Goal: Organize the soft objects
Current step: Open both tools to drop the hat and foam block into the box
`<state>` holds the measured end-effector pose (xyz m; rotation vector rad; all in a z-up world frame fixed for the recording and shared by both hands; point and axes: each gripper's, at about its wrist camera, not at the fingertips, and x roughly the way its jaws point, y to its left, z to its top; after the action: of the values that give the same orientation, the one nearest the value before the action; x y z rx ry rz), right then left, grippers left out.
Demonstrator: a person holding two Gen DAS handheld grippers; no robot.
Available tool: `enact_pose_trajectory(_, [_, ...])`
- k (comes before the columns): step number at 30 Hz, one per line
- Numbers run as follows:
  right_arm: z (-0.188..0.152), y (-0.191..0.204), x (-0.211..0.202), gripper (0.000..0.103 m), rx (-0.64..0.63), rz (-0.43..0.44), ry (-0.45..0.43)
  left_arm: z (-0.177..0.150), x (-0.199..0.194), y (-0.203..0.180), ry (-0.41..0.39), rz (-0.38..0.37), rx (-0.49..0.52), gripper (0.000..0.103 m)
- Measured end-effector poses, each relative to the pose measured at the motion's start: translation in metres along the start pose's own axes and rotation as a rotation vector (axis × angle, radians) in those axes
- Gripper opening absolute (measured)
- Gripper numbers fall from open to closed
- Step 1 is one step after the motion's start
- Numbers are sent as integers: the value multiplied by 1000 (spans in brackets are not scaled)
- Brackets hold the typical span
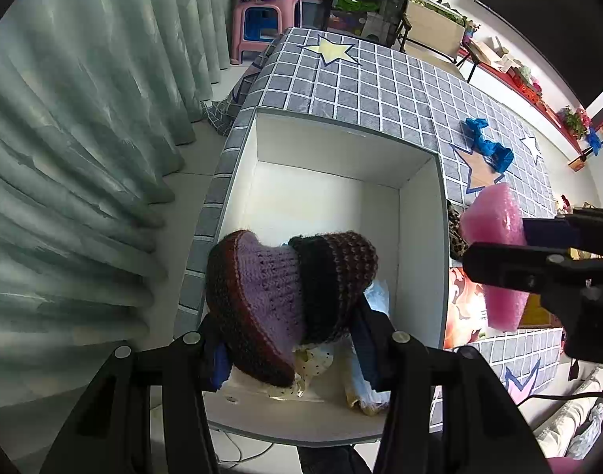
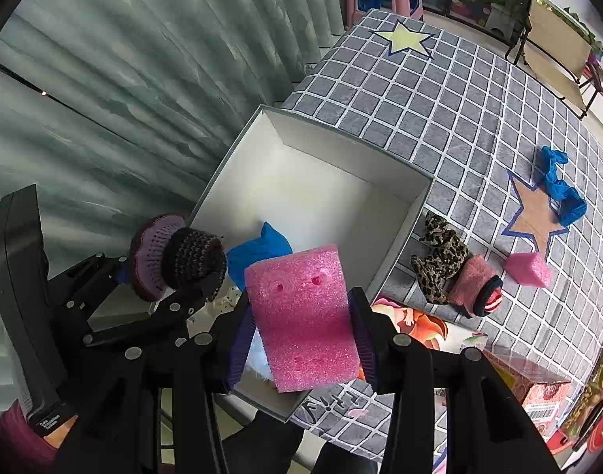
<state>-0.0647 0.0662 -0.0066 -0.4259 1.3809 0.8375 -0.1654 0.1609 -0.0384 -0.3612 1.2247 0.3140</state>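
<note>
Clamped in the left gripper [image 1: 289, 351], one knitted purple-and-brown hat [image 1: 285, 300] hangs over the white box [image 2: 333, 158] at its seven o'clock corner. One pink foam block [image 2: 301, 316] is squeezed in the right gripper [image 2: 301, 339] above the near rim. Elsewhere lie one leopard-print cloth [image 2: 440, 260], one small pink foam cube [image 2: 528, 268] and one blue cloth [image 2: 562, 193] on the grey checked tablecloth [image 2: 440, 98]; green curtains [image 2: 123, 79] hang at nine o'clock.
</note>
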Motion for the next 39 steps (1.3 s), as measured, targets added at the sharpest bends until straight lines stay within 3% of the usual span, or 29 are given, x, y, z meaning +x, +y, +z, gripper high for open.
enact_pose_trajectory(36, [31, -27, 28, 47, 64, 27, 25, 24, 33, -8, 60, 9, 8, 55])
enact_pose_trajectory(39, [32, -29, 28, 47, 70, 47, 18, 25, 33, -10, 60, -11, 19, 59])
